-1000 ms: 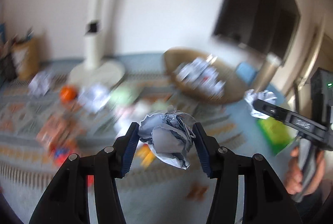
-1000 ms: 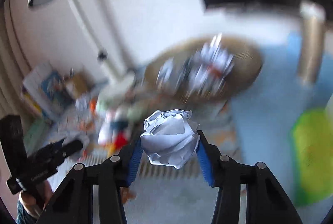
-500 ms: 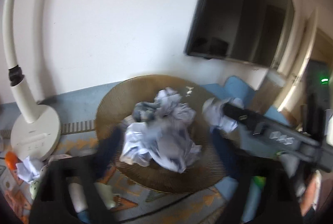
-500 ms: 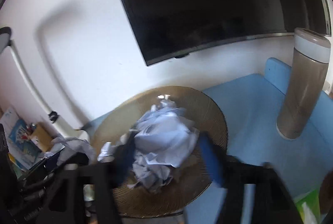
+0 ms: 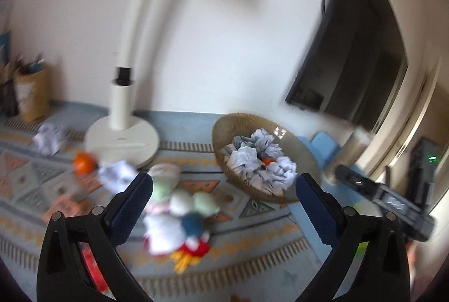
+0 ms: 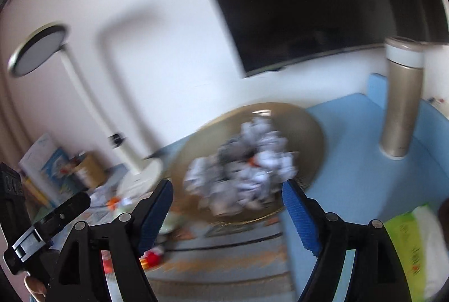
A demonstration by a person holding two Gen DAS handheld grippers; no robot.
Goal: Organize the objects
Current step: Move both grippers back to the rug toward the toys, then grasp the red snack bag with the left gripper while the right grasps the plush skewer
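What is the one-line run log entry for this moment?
left gripper: opening, empty | right gripper: opening, empty | paper balls: in basket

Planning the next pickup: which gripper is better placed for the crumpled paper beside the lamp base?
Probably left: the left gripper, empty and opening, faces that crumpled paper; the right gripper faces the basket.

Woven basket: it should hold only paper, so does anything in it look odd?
Yes. Among the crumpled white paper balls in the round tan woven basket a small orange thing shows near the middle; it is too small to identify.
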